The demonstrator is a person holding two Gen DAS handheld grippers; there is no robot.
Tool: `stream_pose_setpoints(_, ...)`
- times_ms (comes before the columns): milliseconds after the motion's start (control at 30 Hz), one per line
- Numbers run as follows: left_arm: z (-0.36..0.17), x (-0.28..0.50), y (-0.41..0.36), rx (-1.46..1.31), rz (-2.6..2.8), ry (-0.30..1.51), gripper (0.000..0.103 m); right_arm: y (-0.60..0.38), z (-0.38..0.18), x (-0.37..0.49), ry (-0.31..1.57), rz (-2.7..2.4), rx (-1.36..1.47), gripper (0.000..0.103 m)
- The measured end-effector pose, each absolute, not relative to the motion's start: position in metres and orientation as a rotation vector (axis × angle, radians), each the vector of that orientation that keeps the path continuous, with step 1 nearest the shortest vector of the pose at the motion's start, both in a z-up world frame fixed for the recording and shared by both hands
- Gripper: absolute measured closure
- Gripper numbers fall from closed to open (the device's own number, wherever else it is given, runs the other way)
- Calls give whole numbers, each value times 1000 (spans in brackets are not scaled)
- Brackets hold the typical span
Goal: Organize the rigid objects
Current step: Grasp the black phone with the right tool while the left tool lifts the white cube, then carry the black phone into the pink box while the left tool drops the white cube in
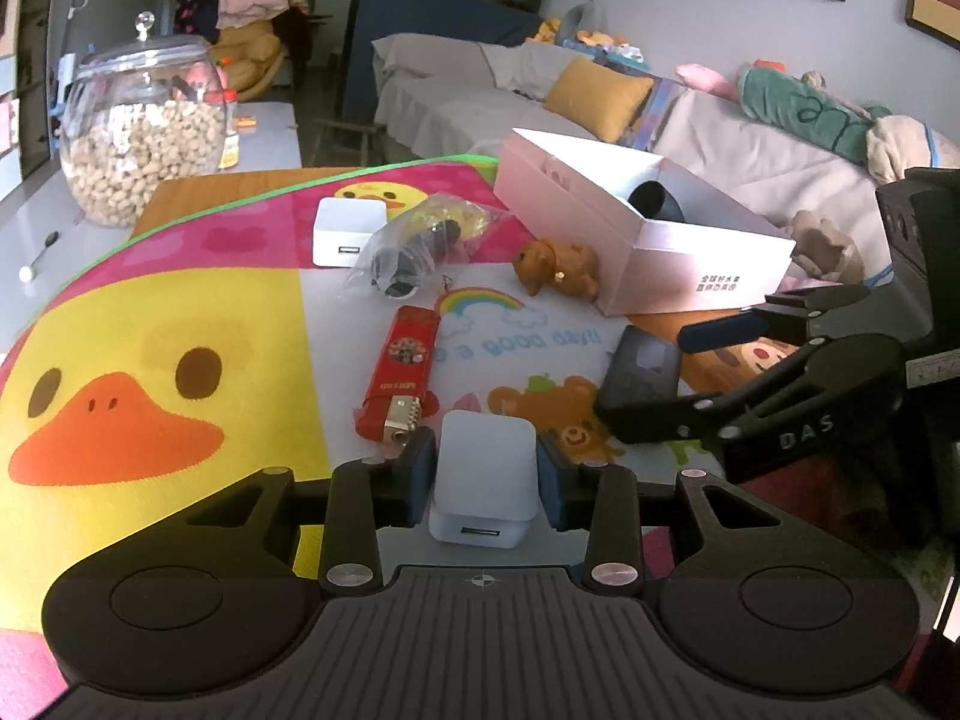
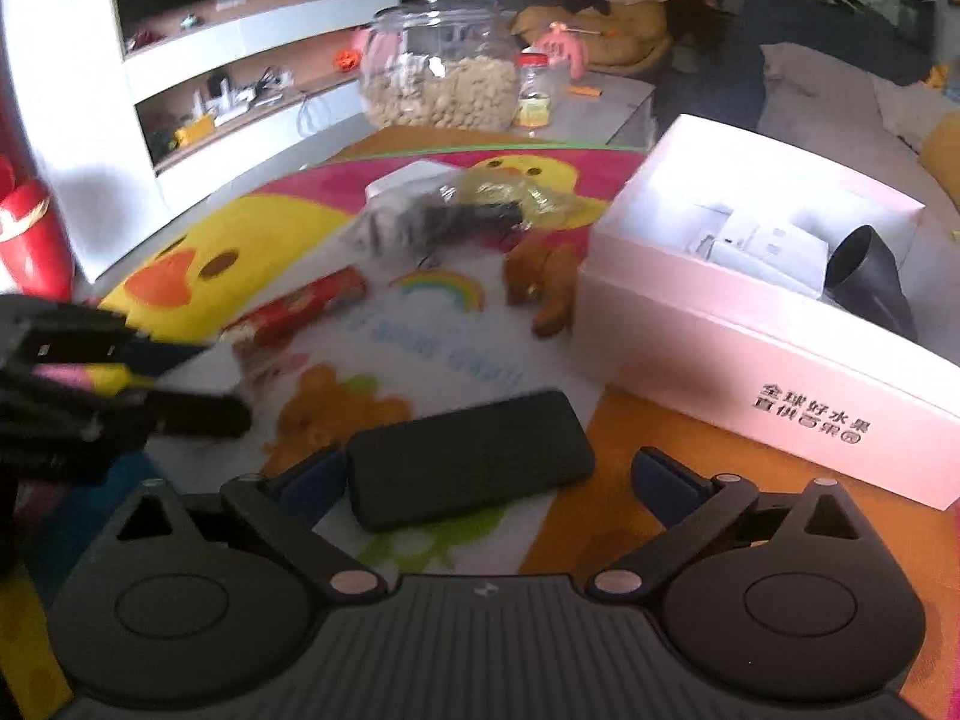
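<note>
Clearly, in the left wrist view you had your left gripper (image 1: 485, 474) pinching a white charger block (image 1: 483, 483), its blue pads pressed on both flanks and the block's port facing the camera. It sat low over the duck-print mat (image 1: 150, 324), just short of the red lighter (image 1: 401, 372). Farther off lay a second white charger (image 1: 347, 231), a clear bag of small parts (image 1: 414, 246) and a brown toy dog (image 1: 558, 267), with the open white box (image 1: 654, 240) at the mat's right edge. Your right gripper (image 1: 654, 360) showed there too, fingers spread around the black power bank (image 1: 642, 369).

From the right wrist view, that gripper (image 2: 489, 480) stood wide apart over the power bank (image 2: 471, 459), which lay flat on the mat between the fingers; the pads did not press on it, though the left one looked to be at its end. The box (image 2: 762, 324) stood just beyond, already holding a black cone-shaped part (image 2: 870, 276) and some white pieces.

I judge you were mid-collection: one charger secured, the power bank framed but not yet gripped. Next you needed to square the jaws across the bank's narrow width, close, then carry both to the box.
</note>
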State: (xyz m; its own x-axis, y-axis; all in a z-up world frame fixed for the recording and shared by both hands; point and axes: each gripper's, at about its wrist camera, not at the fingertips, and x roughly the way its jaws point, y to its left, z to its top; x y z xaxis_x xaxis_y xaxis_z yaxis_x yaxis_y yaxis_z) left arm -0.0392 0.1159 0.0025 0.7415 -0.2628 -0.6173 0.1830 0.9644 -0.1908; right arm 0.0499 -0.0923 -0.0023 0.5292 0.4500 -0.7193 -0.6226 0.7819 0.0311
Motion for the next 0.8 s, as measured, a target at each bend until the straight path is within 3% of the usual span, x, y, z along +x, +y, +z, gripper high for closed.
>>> stream_pose_setpoints(100,2,-39,117,-129,-245,692,63,-86,-3,39,742,640,-268,15)
stream_pose_setpoints(300,4,-43,111,-101,-223,696,63,-84,7,29,742,613,-252,15)
stream_pose_setpoints(600,10,-58,98,-62,-262,694,66,-144,53,-5,520,421,-201,15)
stream_pose_setpoints(800,55,-47,73,-58,-409,636,66,-175,77,-17,419,304,-177,15)
